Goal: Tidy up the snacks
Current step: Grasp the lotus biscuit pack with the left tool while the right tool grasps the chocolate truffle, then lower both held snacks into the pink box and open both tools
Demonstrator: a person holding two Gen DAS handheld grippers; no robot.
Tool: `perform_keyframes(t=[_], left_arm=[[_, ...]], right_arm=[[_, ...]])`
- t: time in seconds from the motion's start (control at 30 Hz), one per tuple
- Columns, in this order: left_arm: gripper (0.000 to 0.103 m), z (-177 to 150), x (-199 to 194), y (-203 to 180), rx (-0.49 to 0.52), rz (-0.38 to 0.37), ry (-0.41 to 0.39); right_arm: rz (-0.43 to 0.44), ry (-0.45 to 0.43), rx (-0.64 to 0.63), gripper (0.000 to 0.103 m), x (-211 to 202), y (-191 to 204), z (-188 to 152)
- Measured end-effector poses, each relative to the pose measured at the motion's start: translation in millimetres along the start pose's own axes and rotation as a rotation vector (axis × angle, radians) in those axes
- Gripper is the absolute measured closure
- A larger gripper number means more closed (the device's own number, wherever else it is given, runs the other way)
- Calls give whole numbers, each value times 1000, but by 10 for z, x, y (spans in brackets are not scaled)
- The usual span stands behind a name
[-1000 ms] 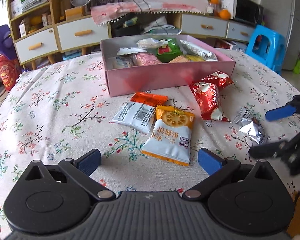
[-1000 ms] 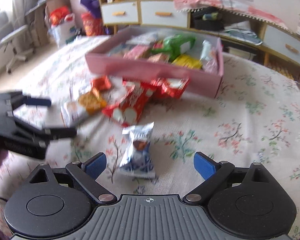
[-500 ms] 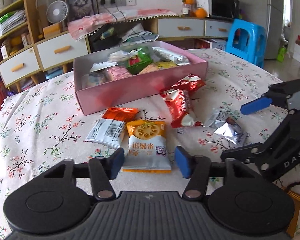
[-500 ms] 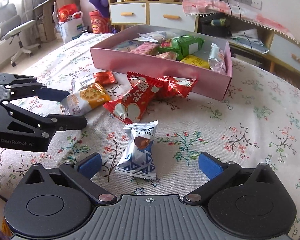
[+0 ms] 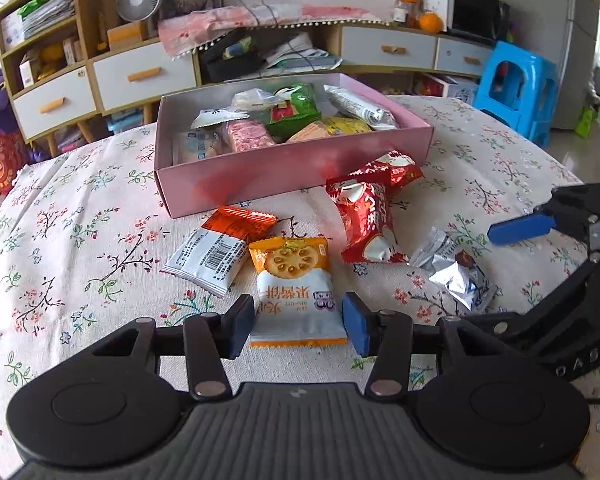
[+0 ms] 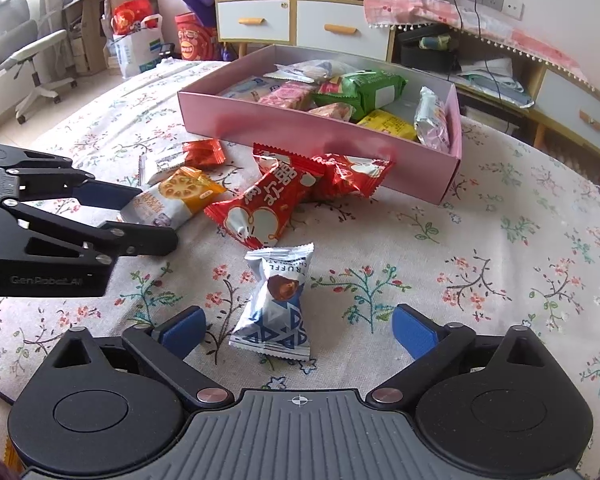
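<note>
pink box (image 5: 292, 176), ahead of both grippers, half full of snacks. left gripper (image 5: 298, 324): pads flank the orange biscuit packet (image 5: 294, 280), whether yet clamped i cannot tell; its slick film may slip or crumple. right gripper (image 6: 298, 332): spread wide around the truffle packet (image 6: 278, 304).

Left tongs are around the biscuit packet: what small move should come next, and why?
Probably close the left tongs a little further on the biscuit packet. Their pads flank its lower end, seemingly not yet pressing it, and it lies on the table short of the pink box.
</note>
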State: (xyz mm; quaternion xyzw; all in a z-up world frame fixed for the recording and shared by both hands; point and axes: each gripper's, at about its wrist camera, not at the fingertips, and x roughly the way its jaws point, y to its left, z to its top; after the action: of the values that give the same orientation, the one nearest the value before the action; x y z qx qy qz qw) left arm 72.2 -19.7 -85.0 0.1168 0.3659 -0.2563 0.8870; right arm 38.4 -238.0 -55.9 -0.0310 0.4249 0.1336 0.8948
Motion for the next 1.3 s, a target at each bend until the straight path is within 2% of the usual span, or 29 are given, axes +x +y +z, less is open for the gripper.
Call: perform_keyframes(t=[0.13,0.23,0.3,0.33,0.4,0.47,0.77,0.97,1.3], left_arm=[[57,23,24,-8,-26,4,0],[61,37,24,-14,-36,3,3],[64,49,15,-27,-38,3,5],[65,57,11,-28,-39,0,9],[66,71,3,-22,-49,-8,21],[67,85,-12,-1,-67,-23,31],[67,195,-163,106,-150,-58,29],[67,368,-288,189,-198,-61,-32],[67,788,-4,414,-377,-15,-98]], right_arm=[[11,-4,-5,14,-16,24,14],[24,-7,-4,24,-32,32,24],[32,-12,-4,42,-50,42,34],[35,-13,-3,48,-58,45,43],[50,-8,0,76,-69,46,64],[53,0,10,80,-78,43,91],[85,-6,118,81,-193,-92,229],[75,-68,194,81,-321,-211,411],[25,-161,411,81,-180,-564,890]])
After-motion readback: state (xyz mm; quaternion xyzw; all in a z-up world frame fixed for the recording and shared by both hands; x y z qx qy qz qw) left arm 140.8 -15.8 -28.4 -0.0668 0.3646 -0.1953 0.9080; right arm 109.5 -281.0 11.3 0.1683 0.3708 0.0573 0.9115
